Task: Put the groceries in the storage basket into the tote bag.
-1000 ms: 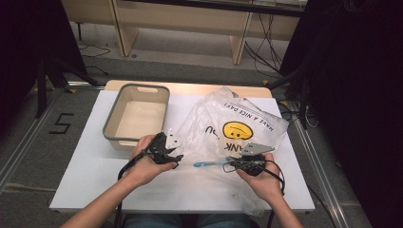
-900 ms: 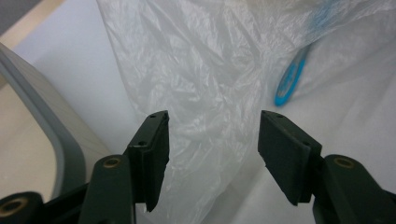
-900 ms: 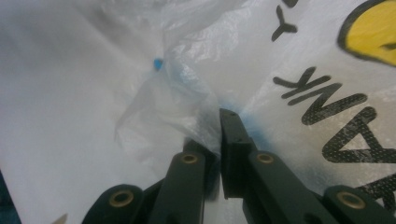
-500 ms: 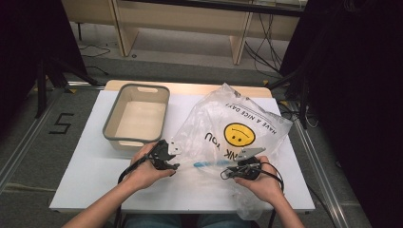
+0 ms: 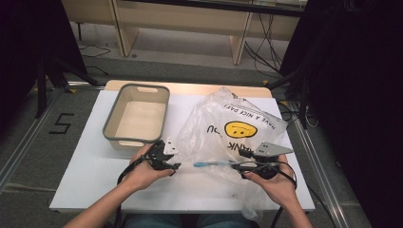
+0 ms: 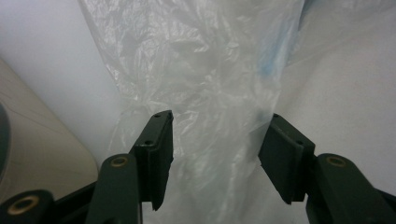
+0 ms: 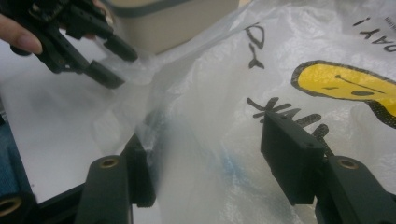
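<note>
A clear plastic bag [image 5: 228,128] printed with a yellow smiley face [image 5: 237,129] lies crumpled on the white table [image 5: 81,156]. A slim blue item [image 5: 209,164] shows through its near edge. My left gripper [image 5: 175,159] is at the bag's left edge. It stands open, with bag film hanging loose between its pads in the left gripper view [image 6: 219,154]. My right gripper [image 5: 239,160] is at the bag's near right. Its jaws have just been opening and now stand apart [image 7: 212,172], with bag film draped between them. The left gripper [image 7: 119,65] also appears farther off there.
An empty beige bin with a grey rim [image 5: 129,140] stands at the back left, just beyond my left hand. Bare table lies along the front edge and to the left. The bag covers the right half, spilling over the front edge.
The right gripper's jaws have gone from shut to wide apart, and that hand has lifted slightly. The left hand has hardly moved.
</note>
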Demonstrator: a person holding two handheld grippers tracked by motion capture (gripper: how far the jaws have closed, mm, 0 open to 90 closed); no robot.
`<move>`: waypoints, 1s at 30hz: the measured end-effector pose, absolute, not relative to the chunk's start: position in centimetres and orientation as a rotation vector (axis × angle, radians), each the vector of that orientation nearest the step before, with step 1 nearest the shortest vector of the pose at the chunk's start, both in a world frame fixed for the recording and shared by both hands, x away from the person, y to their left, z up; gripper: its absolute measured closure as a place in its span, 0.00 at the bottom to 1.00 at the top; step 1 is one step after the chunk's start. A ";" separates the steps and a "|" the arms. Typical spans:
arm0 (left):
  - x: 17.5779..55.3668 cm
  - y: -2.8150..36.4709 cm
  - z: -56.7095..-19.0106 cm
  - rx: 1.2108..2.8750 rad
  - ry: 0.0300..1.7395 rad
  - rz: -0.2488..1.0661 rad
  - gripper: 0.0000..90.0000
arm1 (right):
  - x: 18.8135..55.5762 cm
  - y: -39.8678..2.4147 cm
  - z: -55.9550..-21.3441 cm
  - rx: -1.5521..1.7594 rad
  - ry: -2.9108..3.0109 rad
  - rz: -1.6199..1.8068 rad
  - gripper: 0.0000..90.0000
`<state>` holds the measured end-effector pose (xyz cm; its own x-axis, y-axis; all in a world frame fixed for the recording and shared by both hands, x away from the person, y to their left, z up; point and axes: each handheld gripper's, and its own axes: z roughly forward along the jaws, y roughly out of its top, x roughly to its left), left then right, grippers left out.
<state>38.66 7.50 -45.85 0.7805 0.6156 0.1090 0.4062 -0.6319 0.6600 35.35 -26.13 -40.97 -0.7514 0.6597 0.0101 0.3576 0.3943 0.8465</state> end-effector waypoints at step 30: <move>37.7 9.2 -44.9 2.244 0.773 0.427 0.47 | 35.0 -25.5 -43.2 0.859 2.632 1.272 0.49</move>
